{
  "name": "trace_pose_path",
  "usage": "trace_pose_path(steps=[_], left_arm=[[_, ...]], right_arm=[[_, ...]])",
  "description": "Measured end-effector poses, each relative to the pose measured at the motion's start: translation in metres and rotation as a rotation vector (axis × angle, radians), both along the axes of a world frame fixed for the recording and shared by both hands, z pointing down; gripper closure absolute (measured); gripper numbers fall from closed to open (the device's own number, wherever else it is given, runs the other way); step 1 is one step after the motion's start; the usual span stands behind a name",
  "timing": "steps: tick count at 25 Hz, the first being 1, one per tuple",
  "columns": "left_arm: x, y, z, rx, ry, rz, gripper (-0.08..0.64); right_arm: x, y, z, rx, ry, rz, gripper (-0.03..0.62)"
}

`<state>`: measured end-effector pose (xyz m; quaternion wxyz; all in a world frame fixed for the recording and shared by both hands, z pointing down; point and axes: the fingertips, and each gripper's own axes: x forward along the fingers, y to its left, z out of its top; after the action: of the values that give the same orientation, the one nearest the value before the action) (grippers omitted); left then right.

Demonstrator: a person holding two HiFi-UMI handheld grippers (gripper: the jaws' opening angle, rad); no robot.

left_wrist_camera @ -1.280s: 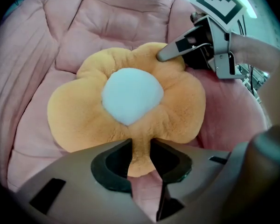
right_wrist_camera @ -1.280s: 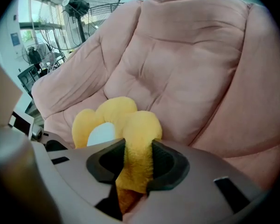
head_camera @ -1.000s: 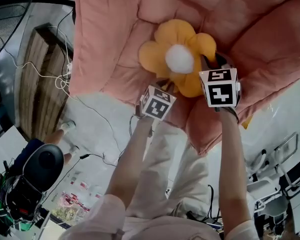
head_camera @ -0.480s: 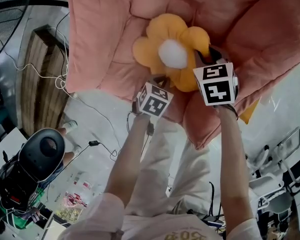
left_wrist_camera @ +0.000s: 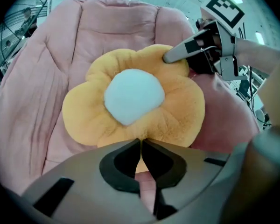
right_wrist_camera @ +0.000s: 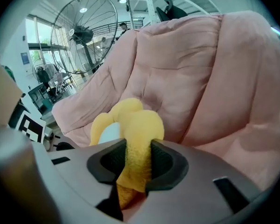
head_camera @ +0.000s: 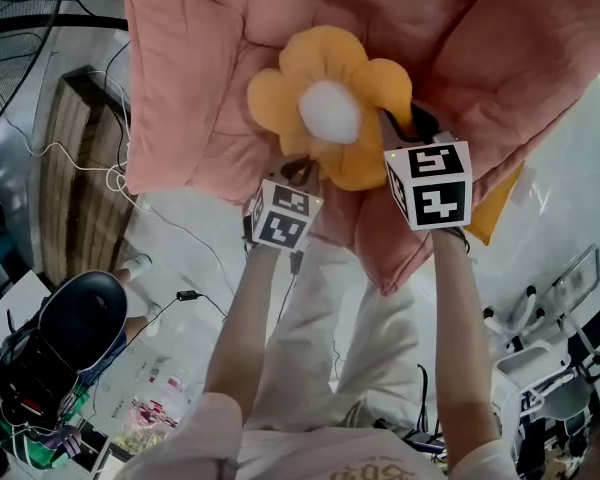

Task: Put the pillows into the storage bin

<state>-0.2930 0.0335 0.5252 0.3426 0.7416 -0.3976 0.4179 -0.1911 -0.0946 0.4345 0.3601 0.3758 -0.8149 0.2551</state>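
Left gripper view: your left gripper (left_wrist_camera: 141, 146) had its jaws clenched on the lower edge of the flower pillow (left_wrist_camera: 130, 97).
Right gripper view only: your right gripper (right_wrist_camera: 139, 157) was grasping a petal, and a fan (right_wrist_camera: 84, 34) stood behind.
Head view: the flower pillow lay against the pink cushion (head_camera: 200, 68).
Change: the pillow and both grippers sat higher than a second before.

Yellow flower pillow (head_camera: 325, 108), white centre, against pink cushion (head_camera: 500, 48)
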Motion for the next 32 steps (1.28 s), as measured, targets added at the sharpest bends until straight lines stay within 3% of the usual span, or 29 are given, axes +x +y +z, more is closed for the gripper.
trace_pose_path(steps=[14,20,32], left_arm=[[0.011,0.014,-0.070,0.055,-0.053,0.153,0.528],[0.042,0.034,-0.113,0.056,-0.068,0.224,0.528],[0.122,0.047,-0.176,0.117,-0.089,0.379,0.529]], right_arm=[[0.033,0.037,-0.073,0.007,-0.162,0.123,0.462],[0.072,0.066,-0.113,0.019,-0.223,0.139,0.462],[0.171,0.108,-0.162,0.070,-0.294,0.291,0.463]])
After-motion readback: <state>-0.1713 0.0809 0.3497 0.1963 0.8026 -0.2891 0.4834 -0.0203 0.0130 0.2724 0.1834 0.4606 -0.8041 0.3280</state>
